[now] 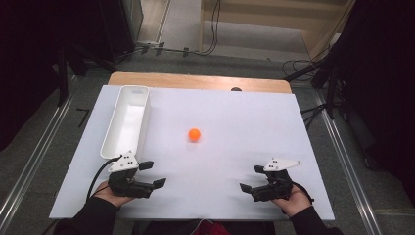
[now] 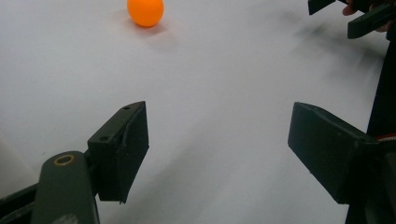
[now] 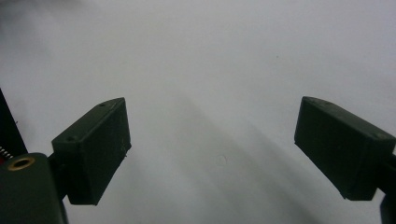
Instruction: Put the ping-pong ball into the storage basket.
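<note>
An orange ball (image 1: 195, 134) lies near the middle of the white table sheet (image 1: 235, 122); in the left gripper view the ball (image 2: 145, 11) sits far ahead at the top. My left gripper (image 1: 153, 174) rests at the front left, open, with nothing between its jaws (image 2: 218, 144). My right gripper (image 1: 250, 178) rests at the front right, also open and empty (image 3: 212, 140), its jaws pointing left over bare sheet. In the left gripper view the right gripper's fingertips (image 2: 369, 21) show at the top right. Both grippers are well short of the ball.
A long white bin (image 1: 126, 120) stands empty along the left side of the sheet, just beyond my left gripper. A wooden table edge (image 1: 200, 81) shows behind the sheet. Cables and dark stands lie on the floor beyond.
</note>
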